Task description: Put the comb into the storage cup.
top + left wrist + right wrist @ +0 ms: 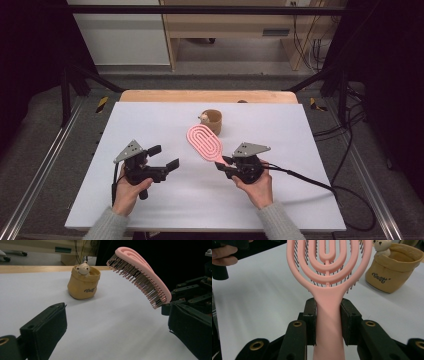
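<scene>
A: In the high view we see the right gripper (226, 164) at lower center-right, its 2 jaws clenched on the handle of the pink hairbrush (204, 142), whose head points toward the upper left of the frame, near the tan pouch (212, 121).

B: And the left gripper (164, 157) at lower left stands spread, nothing between its jaws.

A: In the left gripper view we see the hairbrush (140, 277) raised at upper right, bristles facing down over the white table (112, 322).

B: In the right gripper view both pads press the hairbrush handle (329, 315) at center; the pouch (393, 270) sits upper right.
</scene>
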{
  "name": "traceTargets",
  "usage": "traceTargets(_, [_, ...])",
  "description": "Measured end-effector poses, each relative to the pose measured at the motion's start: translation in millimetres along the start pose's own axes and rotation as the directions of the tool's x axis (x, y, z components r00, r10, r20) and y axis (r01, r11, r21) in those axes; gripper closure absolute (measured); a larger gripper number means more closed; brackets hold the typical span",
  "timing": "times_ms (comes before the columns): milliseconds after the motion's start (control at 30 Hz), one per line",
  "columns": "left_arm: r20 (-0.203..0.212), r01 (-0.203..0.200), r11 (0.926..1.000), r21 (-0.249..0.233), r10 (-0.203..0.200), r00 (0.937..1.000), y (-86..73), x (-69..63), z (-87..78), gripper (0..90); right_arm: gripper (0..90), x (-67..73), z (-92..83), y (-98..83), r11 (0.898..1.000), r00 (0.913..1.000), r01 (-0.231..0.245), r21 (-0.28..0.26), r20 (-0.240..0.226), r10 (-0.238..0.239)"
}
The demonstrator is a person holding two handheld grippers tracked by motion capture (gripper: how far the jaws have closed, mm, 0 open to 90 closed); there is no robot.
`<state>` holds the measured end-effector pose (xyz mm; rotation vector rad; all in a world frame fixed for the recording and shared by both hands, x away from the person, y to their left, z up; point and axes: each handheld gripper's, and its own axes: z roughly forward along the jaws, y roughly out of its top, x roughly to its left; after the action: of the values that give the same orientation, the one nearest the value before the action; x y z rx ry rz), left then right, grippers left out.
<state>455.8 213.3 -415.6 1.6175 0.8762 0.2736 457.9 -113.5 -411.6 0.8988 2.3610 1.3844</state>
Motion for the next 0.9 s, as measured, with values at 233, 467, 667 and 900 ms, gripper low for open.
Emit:
traceTargets(233, [0.010, 0.010, 0.9999, -0.011, -0.010, 0.9999, 3.0, -5.9, 7.5, 1.9, 69.6, 1.5, 0.4, -1.2, 1.000, 1.0000, -0.004, -0.008, 0.000, 0.004])
traceTargets(467, [0.006, 0.030, 0.9993, -0.024, -0.030, 0.9995, 4.1, -9.4, 13.8, 1.9, 69.7, 2.8, 1.1, -2.2, 1.000, 0.9999, -0.010, -0.018, 0.001, 0.010])
traceTargets(667, [0.008, 0.046, 0.9986, -0.025, -0.046, 0.9989, 4.4, -10.8, 18.1, 1.9, 69.7, 3.2, 2.4, -3.1, 1.000, 0.9999, -0.010, -0.019, 0.002, 0.010])
traceTargets(900, [0.014, 0.070, 0.9970, -0.031, -0.070, 0.9975, 6.1, -13.5, 23.6, 1.9, 69.7, 3.6, 2.9, -3.4, 1.000, 0.9999, -0.011, -0.017, 0.000, 0.011])
